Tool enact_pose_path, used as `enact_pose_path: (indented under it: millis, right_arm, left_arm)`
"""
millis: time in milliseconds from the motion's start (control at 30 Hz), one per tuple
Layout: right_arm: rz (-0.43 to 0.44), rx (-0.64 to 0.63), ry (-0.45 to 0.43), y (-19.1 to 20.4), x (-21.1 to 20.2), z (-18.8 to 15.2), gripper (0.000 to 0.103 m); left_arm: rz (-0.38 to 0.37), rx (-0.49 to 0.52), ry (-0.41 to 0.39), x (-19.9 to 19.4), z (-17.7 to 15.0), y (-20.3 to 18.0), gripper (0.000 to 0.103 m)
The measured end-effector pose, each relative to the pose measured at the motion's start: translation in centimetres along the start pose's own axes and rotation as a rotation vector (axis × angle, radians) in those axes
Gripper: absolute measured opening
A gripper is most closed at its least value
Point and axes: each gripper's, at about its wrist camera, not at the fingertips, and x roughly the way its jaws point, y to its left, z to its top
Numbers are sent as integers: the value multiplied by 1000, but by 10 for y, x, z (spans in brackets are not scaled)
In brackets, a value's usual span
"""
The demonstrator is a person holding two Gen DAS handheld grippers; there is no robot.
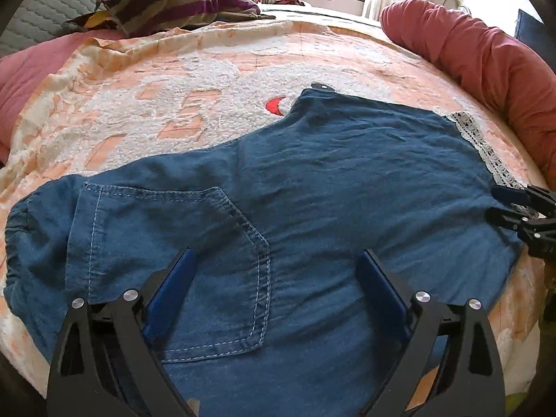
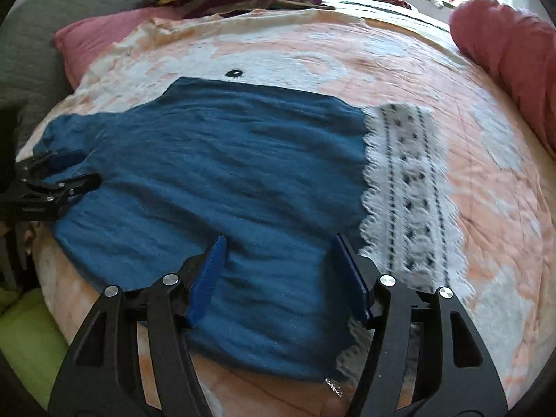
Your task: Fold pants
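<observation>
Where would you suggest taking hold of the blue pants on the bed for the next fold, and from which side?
Probably the near edge of the blue pants, from above on your own side: they lie flat on the blanket, so only edges offer a pinch. Left gripper near the pocket, right gripper beside the lace hem.

Bed point(image 1: 208, 80) open behind pants point(image 1: 330, 173); bolster point(image 1: 486, 62) blocks rt.

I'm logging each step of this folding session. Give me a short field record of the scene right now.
garment: blue denim pants lying flat on the bed
trim: white lace hem at the leg end
surface: peach and white blanket
left gripper: open, over the back pocket
right gripper: open, near the lace hem
</observation>
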Motion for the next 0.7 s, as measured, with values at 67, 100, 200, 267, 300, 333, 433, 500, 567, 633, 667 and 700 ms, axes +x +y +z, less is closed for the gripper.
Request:
enact_pose_path:
  millis: [67, 100, 200, 267, 300, 333, 433, 500, 567, 633, 667, 700]
  right_arm:
    - [4, 6, -17, -1, -6, -1, 56]
    - [21, 21, -35, -2, -14, -3, 58]
    - [25, 70, -68, -15, -32, -10, 66]
    - [7, 90, -84, -24, -43, -12, 66]
    - [-5, 109, -98, -30, -50, -15, 67]
    - [-14, 126, -109, -36, -56, -17, 69]
    - [-42, 161, -137, -50, -72, -21, 74]
    - [-53, 173, -148, -54, -77, -24, 76]
    - [-59, 181, -153, -57, -80, -25, 78]
    - [-69, 186, -155, -61, -82, -27, 79]
    - [-75, 189, -154, -62, -83, -28, 79]
    - [-77, 193, -155, -65, -84, -30, 79]
  left_arm:
    - [1, -7, -3, -2, -1, 0, 93]
    - [5, -9, 2, -7, -3, -1, 93]
    - [-14, -13, -5, -23, -6, -3, 94]
    - [-14, -22, -20, -34, -7, -3, 94]
    - [-21, -28, -31, -39, -7, -3, 94]
    - [-28, -30, -42, -44, -6, -4, 94]
    - [-28, -16, -73, -57, -2, -11, 94]
    - [-28, 1, -91, -63, 0, -17, 94]
    - [-27, 9, -105, -68, 3, -23, 94]
    - [-35, 15, -107, -71, 7, -29, 94]
    - [-36, 17, -106, -71, 10, -32, 94]
    - [-40, 19, -107, -72, 13, -34, 94]
